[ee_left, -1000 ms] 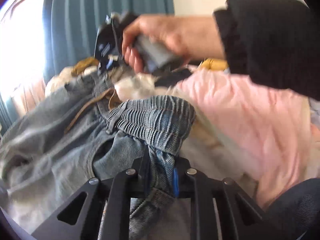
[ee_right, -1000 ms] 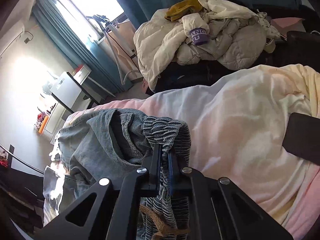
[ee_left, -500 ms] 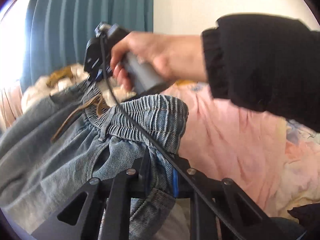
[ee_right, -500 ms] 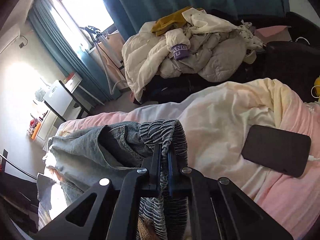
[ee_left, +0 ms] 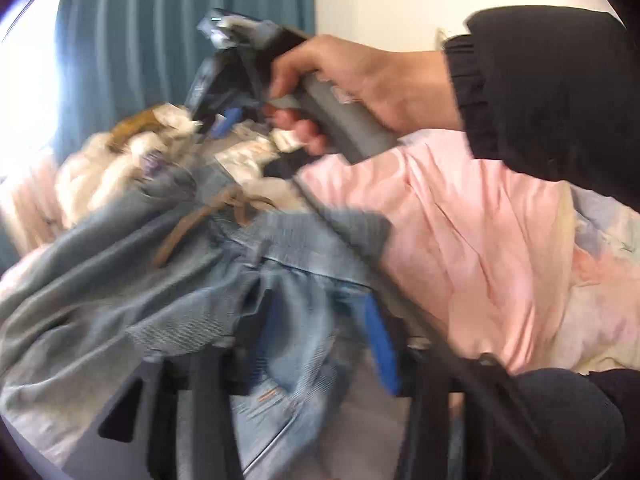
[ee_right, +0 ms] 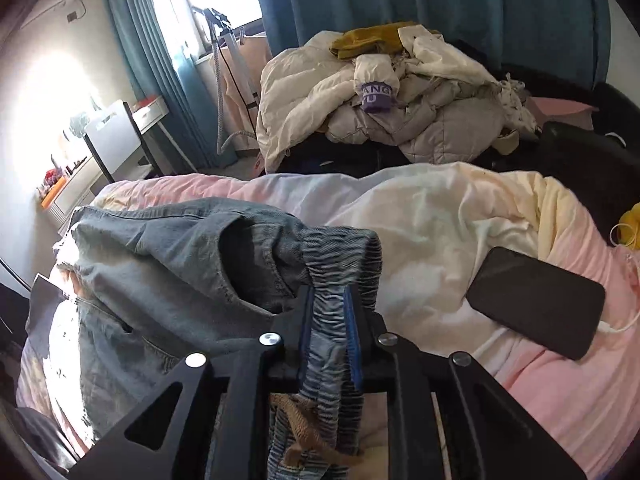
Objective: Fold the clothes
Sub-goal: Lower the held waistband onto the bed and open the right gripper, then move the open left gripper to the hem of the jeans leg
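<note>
Blue jeans (ee_left: 120,300) with an elastic waistband (ee_right: 340,248) and a brown drawstring (ee_left: 188,228) lie bunched on the bed. My left gripper (ee_left: 322,336) is opening. Its blue pads stand well apart and loose denim hangs between them. My right gripper (ee_right: 329,320) is opening too. The ribbed waistband still runs up between its pads, which have come off the cloth. In the blurred left wrist view, a hand (ee_left: 360,76) holds the right gripper (ee_left: 218,120) above the far end of the waistband.
Pink and cream bedding (ee_right: 440,220) covers the bed. A black phone (ee_right: 536,300) with a white cable lies on it to the right. A heap of pale clothes (ee_right: 380,112) sits beyond the bed before teal curtains. A desk (ee_right: 112,136) stands far left.
Both pairs of jaws have parted from a tight pinch on the denim. The waistband has slumped lower in the left wrist view. The right wrist view has swung, bringing the phone further in.
</note>
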